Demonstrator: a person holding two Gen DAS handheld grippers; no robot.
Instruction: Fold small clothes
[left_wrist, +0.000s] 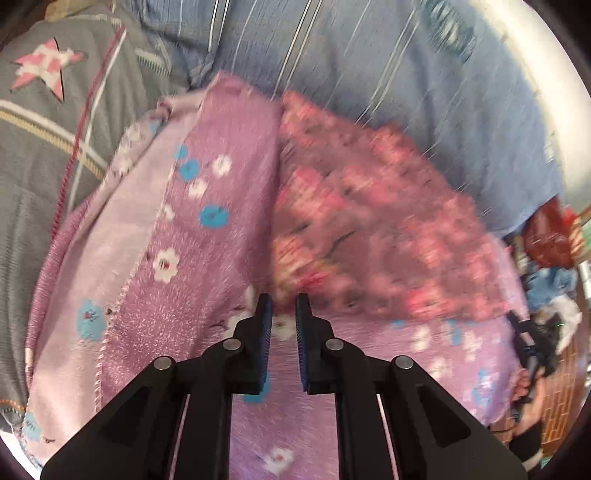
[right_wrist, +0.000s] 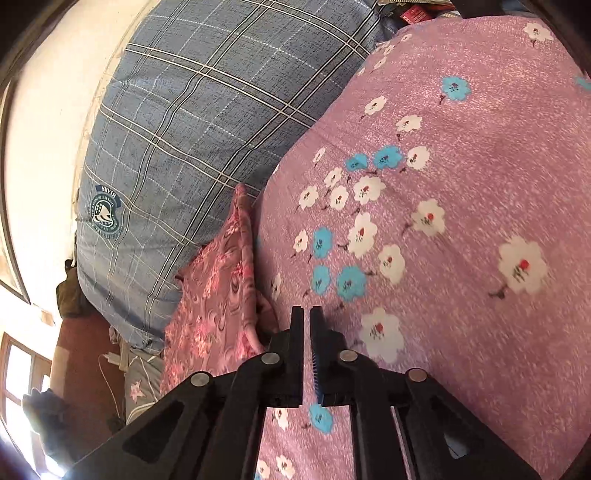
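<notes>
A crumpled pink floral garment (left_wrist: 369, 229) is seen on a fuzzy lilac flowered blanket (right_wrist: 461, 184); both left tongs (left_wrist: 283, 302) and right tongs (right_wrist: 306, 314) are clenched, grasping nothing visible.

The left gripper (left_wrist: 283, 306) is pointing steeply downward, its jaws standing almost together with only a narrow slit between the blue ribbed pads (left_wrist: 266, 343). The right gripper (right_wrist: 306, 317) is tilting down more gently, its jaws likewise nearly closed. In the left wrist view, a hand (left_wrist: 526, 387) is gripping the right gripper's handle at the far right edge.
</notes>
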